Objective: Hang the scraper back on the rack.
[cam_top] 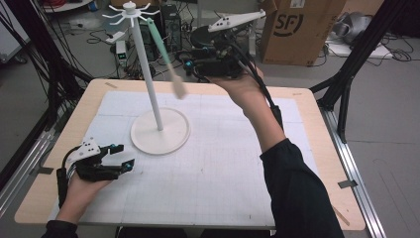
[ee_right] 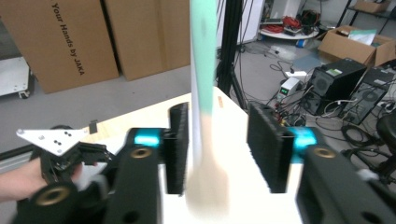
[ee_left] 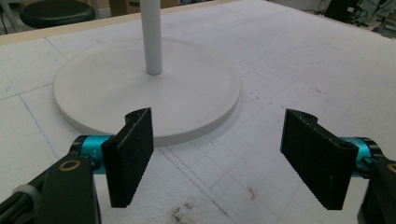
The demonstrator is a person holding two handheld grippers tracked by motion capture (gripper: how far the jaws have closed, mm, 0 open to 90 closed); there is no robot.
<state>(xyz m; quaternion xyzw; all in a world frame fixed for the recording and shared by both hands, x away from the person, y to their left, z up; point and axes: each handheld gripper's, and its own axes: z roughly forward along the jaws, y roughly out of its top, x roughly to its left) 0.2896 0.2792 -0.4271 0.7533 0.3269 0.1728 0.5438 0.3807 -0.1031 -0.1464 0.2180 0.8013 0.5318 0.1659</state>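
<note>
Your left hand-held gripper point(cam_top: 125, 155) is resting open on the worktop point(cam_top: 223, 168), the rack's base point(ee_left: 144, 93) just ahead. Your right hand-held gripper point(ee_right: 218, 144) is standing parted, the hanging spatula point(ee_right: 204, 93) between its jaws, unpressed.

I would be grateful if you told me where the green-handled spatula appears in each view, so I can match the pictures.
High view: the spatula hangs slanting from the white stand's top, upper centre, beside the right claw.
Left gripper view: not in it; the stand's pole and round base are there.
Right gripper view: it hangs blurred at centre, between the open jaws.
Shared landmark: the white gridded table mat.
</note>
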